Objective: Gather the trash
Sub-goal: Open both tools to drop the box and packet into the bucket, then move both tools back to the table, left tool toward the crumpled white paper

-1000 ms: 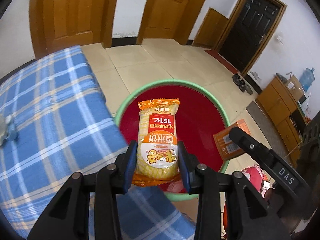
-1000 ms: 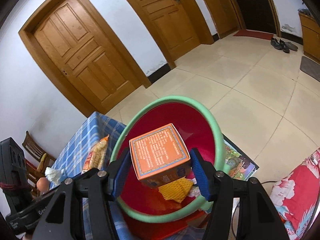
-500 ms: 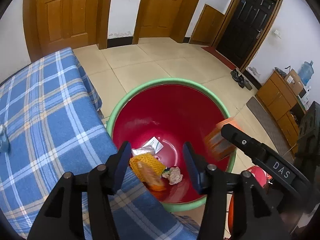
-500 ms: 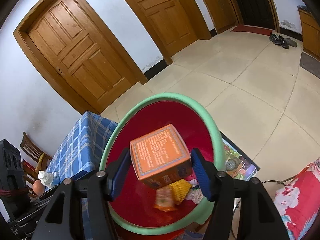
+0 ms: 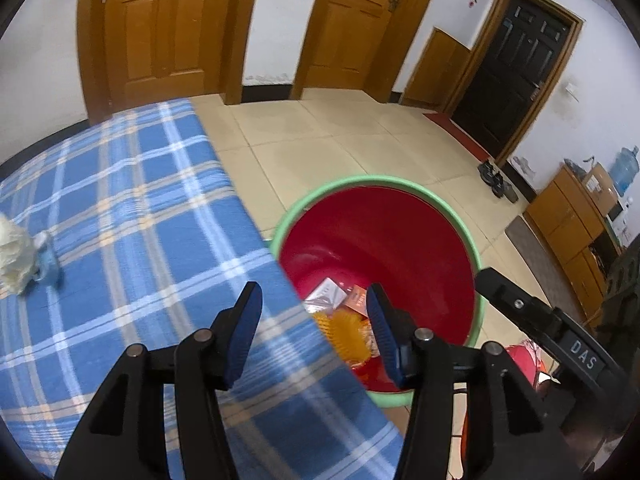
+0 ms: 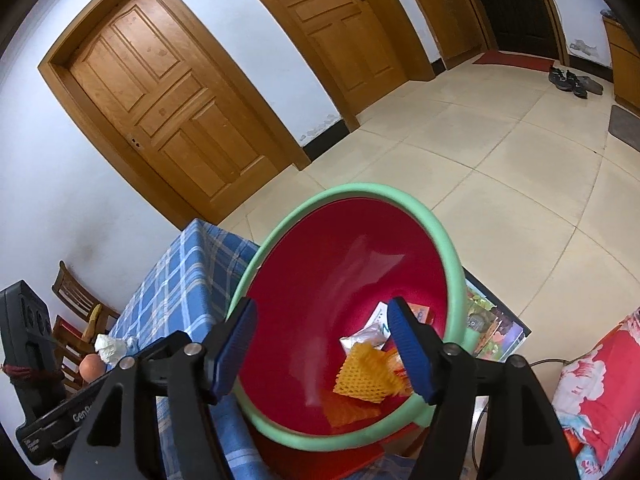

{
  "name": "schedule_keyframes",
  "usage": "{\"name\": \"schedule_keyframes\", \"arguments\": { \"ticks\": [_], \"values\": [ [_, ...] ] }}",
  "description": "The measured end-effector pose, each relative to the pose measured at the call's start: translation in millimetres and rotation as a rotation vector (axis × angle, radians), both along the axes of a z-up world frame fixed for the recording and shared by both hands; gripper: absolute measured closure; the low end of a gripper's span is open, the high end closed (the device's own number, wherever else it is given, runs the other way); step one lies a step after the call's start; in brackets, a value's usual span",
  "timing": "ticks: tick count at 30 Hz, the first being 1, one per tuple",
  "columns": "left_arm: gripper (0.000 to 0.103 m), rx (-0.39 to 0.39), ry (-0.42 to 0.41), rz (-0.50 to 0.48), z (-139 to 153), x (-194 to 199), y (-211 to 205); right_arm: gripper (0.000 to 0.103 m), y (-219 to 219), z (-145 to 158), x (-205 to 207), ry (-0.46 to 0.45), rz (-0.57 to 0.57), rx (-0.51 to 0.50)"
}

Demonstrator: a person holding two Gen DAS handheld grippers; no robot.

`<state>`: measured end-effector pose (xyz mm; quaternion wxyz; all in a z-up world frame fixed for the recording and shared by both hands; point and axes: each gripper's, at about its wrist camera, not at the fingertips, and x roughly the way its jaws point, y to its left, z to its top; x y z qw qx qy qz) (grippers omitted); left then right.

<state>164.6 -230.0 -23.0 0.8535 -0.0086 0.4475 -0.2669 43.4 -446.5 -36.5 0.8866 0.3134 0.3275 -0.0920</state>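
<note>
A red bin with a green rim (image 5: 380,179) stands on the floor beside the table. Inside lie a yellow foam net (image 5: 346,336), a white packet (image 5: 326,294) and an orange box (image 5: 358,300). My left gripper (image 5: 313,300) is open and empty, hanging over the table edge and the bin's near side. In the right wrist view the bin rim (image 6: 360,190) fills the middle, with the foam net (image 6: 368,372), a silvery packet (image 6: 364,336) and the orange box (image 6: 420,314) at the bottom. My right gripper (image 6: 320,308) is above the bin, its jaws opening with nothing between them.
The table wears a blue plaid cloth (image 5: 140,220). Crumpled white tissue (image 5: 12,256) lies at its left; in the right view the tissue (image 6: 110,348) sits by a round orange thing (image 6: 92,366). A picture book (image 6: 488,320) lies behind the bin. Red floral fabric (image 6: 592,380) is at the right.
The left gripper let go of the snack packet, which fell into the bin, then shifted left over the table edge. The right gripper released the orange box into the bin.
</note>
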Motion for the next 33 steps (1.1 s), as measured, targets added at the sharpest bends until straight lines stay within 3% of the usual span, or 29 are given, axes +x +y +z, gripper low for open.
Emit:
{"name": "schedule_keyframes", "arguments": {
  "ticks": [14,33],
  "values": [
    [0.049,-0.016,-0.017,0.148,9.1,6.6,72.2,0.031,29.7,4.0,-7.6,0.01,0.039,0.006],
    [0.044,0.088,-0.125,0.419,22.7,47.2,180.2,0.031,60.9,10.2,0.2,0.036,0.086,-0.023]
  ]
}}
